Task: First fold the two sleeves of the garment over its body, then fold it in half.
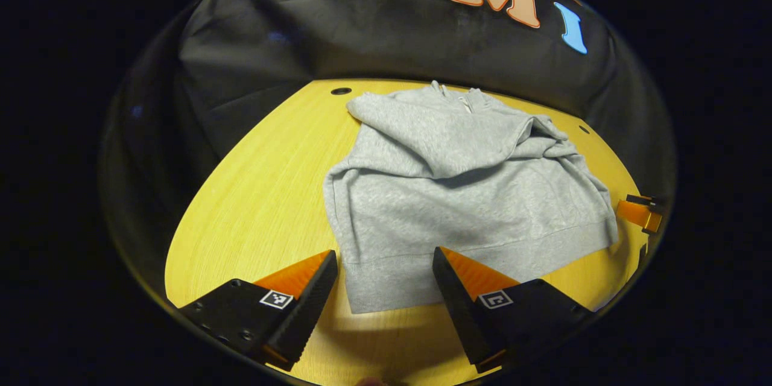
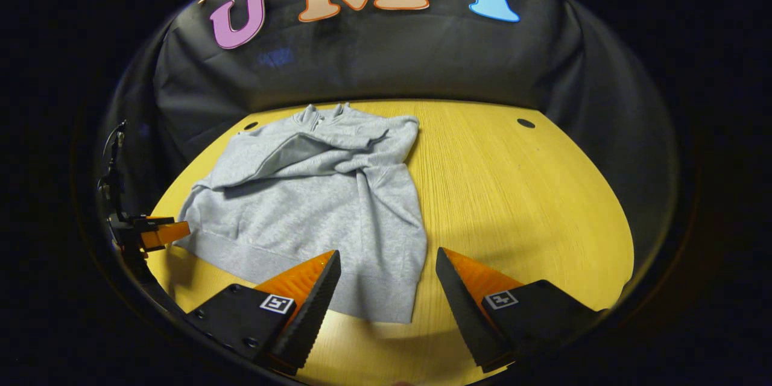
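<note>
A grey sweatshirt (image 1: 458, 193) lies on the yellow wooden table (image 1: 259, 205), both sleeves folded over its body, collar toward the wall. My left gripper (image 1: 386, 259) hovers open above the hem's near left corner, its fingers straddling the hem without touching. In the right gripper view the sweatshirt (image 2: 313, 205) lies left of centre; my right gripper (image 2: 389, 259) is open above the hem's right corner. The left gripper (image 2: 160, 232) also shows at the far left edge of that view, beside the hem. The right gripper (image 1: 642, 211) appears at the right edge of the left gripper view.
Small round holes (image 2: 526, 123) sit in the table near the back edge. Bare tabletop (image 2: 518, 205) spreads to the right of the sweatshirt in the right gripper view. Black cloth wall stands behind the table.
</note>
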Demonstrator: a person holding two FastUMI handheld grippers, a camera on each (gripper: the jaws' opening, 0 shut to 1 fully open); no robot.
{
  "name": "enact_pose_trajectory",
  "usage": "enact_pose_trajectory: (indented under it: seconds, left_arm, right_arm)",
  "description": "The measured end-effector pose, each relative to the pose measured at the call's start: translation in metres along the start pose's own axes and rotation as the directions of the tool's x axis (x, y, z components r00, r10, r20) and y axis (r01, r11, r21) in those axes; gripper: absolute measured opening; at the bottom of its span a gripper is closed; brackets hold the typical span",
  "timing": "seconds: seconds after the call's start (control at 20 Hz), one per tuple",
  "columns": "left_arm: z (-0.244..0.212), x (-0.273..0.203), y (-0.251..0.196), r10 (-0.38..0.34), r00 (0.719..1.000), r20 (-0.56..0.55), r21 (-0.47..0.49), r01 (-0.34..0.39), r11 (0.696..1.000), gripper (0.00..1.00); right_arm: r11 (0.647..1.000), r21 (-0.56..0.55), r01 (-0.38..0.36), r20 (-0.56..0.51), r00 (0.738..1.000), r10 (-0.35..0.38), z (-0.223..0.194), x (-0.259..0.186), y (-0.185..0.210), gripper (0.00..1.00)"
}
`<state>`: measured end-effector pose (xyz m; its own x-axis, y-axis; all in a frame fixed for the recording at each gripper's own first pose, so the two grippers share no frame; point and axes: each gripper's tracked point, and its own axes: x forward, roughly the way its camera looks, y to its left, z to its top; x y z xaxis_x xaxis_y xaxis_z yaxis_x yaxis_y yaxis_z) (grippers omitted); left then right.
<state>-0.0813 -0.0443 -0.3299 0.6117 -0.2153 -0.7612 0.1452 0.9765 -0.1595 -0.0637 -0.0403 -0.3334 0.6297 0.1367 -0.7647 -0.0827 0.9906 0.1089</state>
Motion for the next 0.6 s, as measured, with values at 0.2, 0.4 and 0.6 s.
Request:
enact_pose_trajectory:
  seconds: [0.2, 0.4, 0.6]
  left_arm:
    - [-0.001, 0.004, -0.002, -0.012, 1.0, 0.005, 0.007, 0.012, 1.0, 0.96]
    - [-0.001, 0.004, -0.002, -0.006, 1.0, 0.022, 0.004, 0.006, 1.0, 0.94]
    - [0.0, 0.005, -0.011, -0.052, 0.999, 0.006, 0.024, 0.052, 0.998, 0.84]
  right_arm:
    - [1.0, -0.022, 0.007, -0.078, 0.997, -0.008, -0.025, 0.007, 0.002, 0.99]
    - [0.999, -0.05, -0.006, -0.116, 0.993, 0.0, -0.037, 0.011, 0.007, 1.0]
    - [0.997, -0.056, -0.045, -0.144, 0.989, 0.036, -0.038, 0.013, 0.014, 0.89]
